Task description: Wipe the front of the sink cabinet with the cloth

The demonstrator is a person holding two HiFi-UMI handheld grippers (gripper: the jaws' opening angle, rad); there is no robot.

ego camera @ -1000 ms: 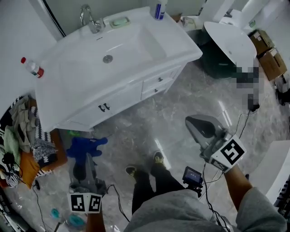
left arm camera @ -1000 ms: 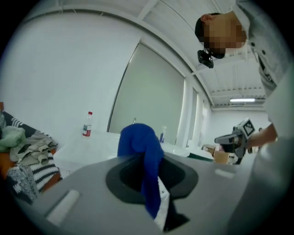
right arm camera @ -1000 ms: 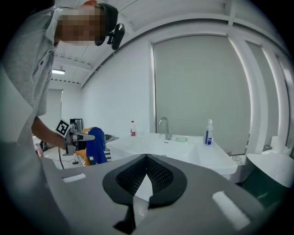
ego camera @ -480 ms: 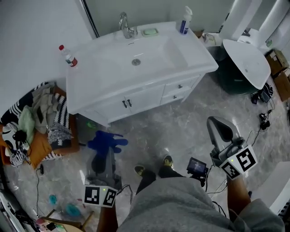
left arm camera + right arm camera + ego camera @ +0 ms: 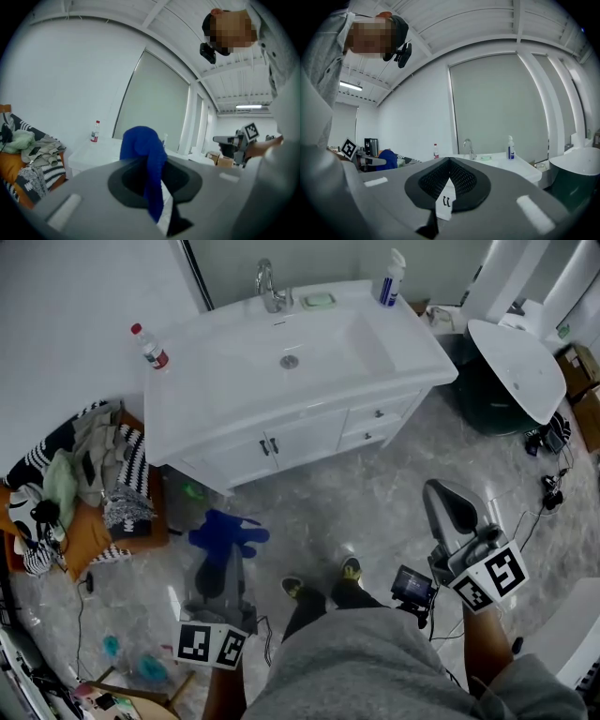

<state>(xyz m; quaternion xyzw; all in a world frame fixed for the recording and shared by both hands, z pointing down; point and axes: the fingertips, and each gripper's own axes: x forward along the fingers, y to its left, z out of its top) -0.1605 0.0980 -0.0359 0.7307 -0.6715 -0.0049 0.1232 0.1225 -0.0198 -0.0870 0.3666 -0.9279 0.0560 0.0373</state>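
Observation:
The white sink cabinet (image 5: 309, 435) stands at the top of the head view, its doors and drawers facing me. My left gripper (image 5: 221, 553) is low over the floor, well short of the cabinet, shut on the blue cloth (image 5: 226, 532). In the left gripper view the cloth (image 5: 146, 154) hangs folded between the jaws of the left gripper (image 5: 157, 197). At lower right my right gripper (image 5: 442, 495) points towards the cabinet. The right gripper view shows the right gripper (image 5: 449, 176) shut and holding nothing, with the cabinet's door handles (image 5: 446, 201) seen through the slit below.
A red-capped bottle (image 5: 151, 346), faucet (image 5: 270, 287), soap dish (image 5: 319, 300) and spray bottle (image 5: 392, 277) sit on the sink top. A heap of clothes (image 5: 84, 484) lies left. A second white basin (image 5: 511, 352) stands right, cables (image 5: 548, 488) beside it. My feet (image 5: 321, 579) are on the marble floor.
The head view has swung so the cabinet now sits squarer and higher in frame. The left gripper still holds the cloth low over the floor. The right gripper has barely moved.

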